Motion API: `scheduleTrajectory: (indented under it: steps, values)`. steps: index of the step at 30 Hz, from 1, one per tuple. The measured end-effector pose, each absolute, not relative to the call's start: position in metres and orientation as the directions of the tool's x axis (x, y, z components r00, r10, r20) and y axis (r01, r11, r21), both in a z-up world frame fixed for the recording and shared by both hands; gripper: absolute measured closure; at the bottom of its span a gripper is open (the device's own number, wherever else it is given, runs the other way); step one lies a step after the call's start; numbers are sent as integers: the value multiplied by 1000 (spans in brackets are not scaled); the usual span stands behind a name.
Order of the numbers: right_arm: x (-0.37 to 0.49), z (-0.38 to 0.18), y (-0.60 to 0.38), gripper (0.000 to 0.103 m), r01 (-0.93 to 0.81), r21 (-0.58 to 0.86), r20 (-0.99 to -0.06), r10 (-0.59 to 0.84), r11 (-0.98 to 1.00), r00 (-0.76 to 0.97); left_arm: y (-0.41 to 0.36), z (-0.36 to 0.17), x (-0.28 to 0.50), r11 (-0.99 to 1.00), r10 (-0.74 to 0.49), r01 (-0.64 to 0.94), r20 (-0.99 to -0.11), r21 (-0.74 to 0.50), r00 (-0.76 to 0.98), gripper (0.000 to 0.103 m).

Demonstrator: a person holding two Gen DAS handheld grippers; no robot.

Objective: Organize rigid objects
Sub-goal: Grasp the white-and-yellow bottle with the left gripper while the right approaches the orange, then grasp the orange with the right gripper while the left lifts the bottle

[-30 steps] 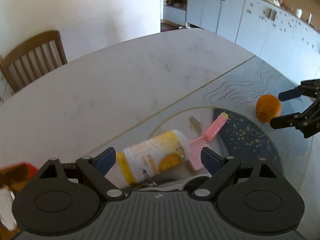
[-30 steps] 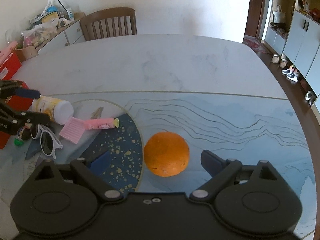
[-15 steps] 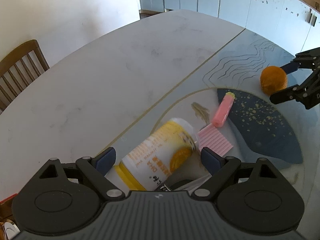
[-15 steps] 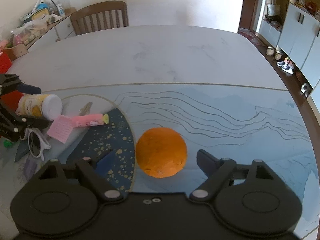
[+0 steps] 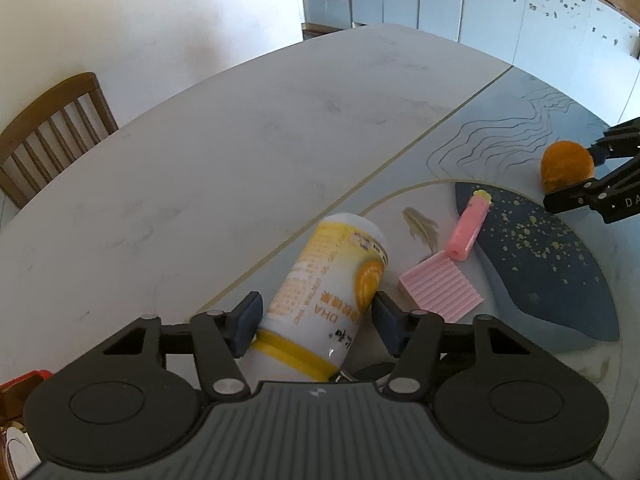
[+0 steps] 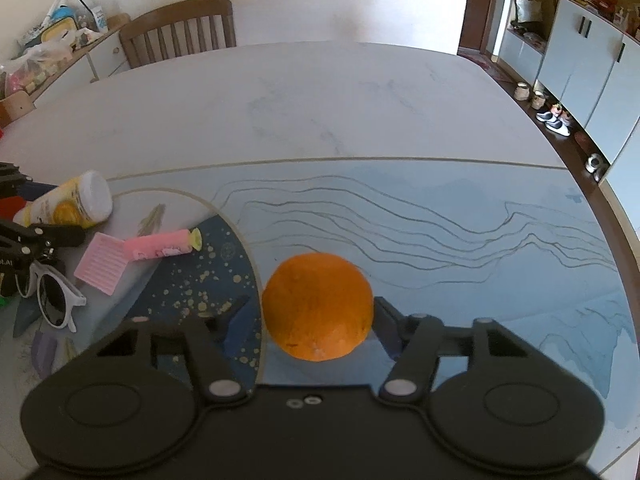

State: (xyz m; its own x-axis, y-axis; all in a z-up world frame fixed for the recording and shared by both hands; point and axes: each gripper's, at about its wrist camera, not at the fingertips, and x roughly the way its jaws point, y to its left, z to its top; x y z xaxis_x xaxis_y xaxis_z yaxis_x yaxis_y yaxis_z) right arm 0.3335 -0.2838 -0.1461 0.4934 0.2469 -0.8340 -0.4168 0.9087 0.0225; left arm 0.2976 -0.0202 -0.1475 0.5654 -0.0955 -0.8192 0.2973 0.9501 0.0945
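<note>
I read "DHA" on the yellow-and-white bottle (image 5: 328,280) label; its other characters are too blurred. "DA" shows on the right hand-held gripper (image 5: 592,168) finger.

Bright daylight, soft shadows, strong fisheye bending at edges, far corners perhaps slightly blurred

home dining room | marble table (image 6: 320,92) – wooden chair (image 6: 180,28) – cupboards (image 5: 500,4) – shoes (image 6: 554,120)

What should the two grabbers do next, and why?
Probably lift both straight up a little. The left gripper has just closed on the lying bottle, and the right gripper on the orange; pads touch both, and both still rest on the table.
</note>
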Motion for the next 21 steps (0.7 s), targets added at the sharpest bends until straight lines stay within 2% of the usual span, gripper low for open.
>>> scheduleTrajectory:
  steps: [2, 10, 21]
  values:
    - [333, -146, -282, 51, -409, 12, -833, 235, 912, 501, -19, -147, 299, 956, -91, 281, -821, 87, 564, 47]
    - [323, -142, -282, 52, -386, 1, -831, 215, 923, 513, -14, -145, 298, 974, -32, 202, -818, 103, 575, 59]
    - [293, -110, -270, 52, -409, 40, -795, 277, 912, 540, 2, -125, 285, 993, -12, 98, -785, 63, 619, 59]
